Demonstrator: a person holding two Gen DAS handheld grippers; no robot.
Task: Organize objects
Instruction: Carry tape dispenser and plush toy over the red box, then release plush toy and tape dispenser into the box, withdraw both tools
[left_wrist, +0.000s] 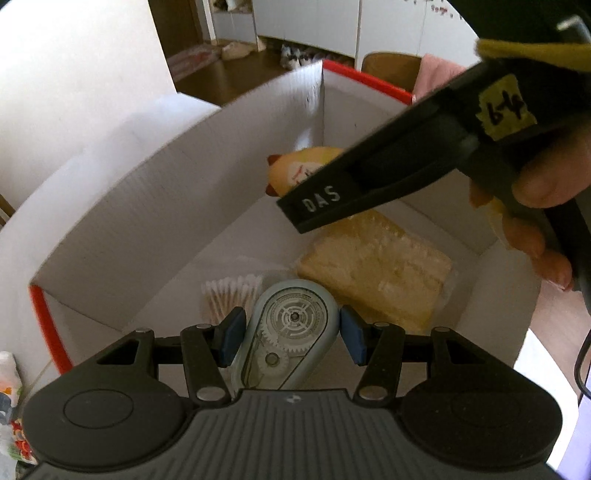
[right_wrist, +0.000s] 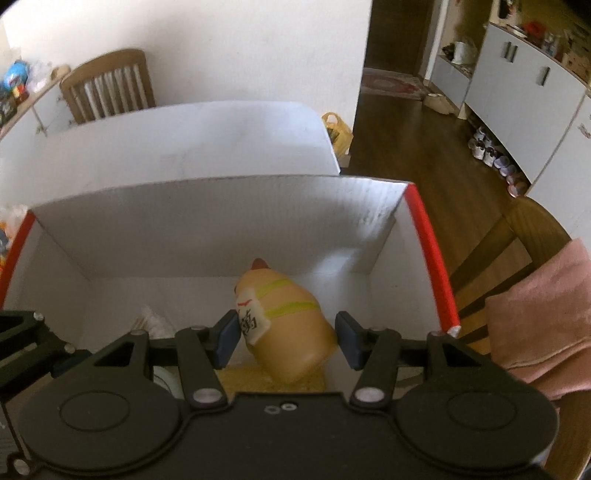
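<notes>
- White cardboard box (left_wrist: 155, 206) with red edge trim already holds several things; sorting looks well advanced.
- Left gripper (left_wrist: 291, 332) over the box's near end, at 6 o'clock in its own view. Blue pads stand either side of a pale blue correction-tape dispenser (left_wrist: 291, 332); left pad close to its casing, right pad showing a sliver of gap. Reads as a loose hold or just let go; cannot tell which.
- Cotton swab pack (left_wrist: 231, 295) lies on the box floor at 10 o'clock from the dispenser, just beside it.
- Yellow sponge-like block in clear wrap (left_wrist: 376, 273) sits at 2 o'clock from the dispenser, flat on the floor.
- Right gripper (right_wrist: 286, 338) hovers in the far end of the box. Its pads flank a yellow chick-shaped toy (right_wrist: 284, 325) carrying a white tag; visible gap on the right side, left pad near the tag. Jaws look parted, toy tilted and resting on the yellow block.
- In the left view the same toy (left_wrist: 295, 173) shows at 12 o'clock, partly behind the right tool's black body.
- Judgement: four items boxed. Left to do: release and withdraw both tools. Clutter at the left edge (left_wrist: 9, 402) may be further objects; too cut off to say.
</notes>
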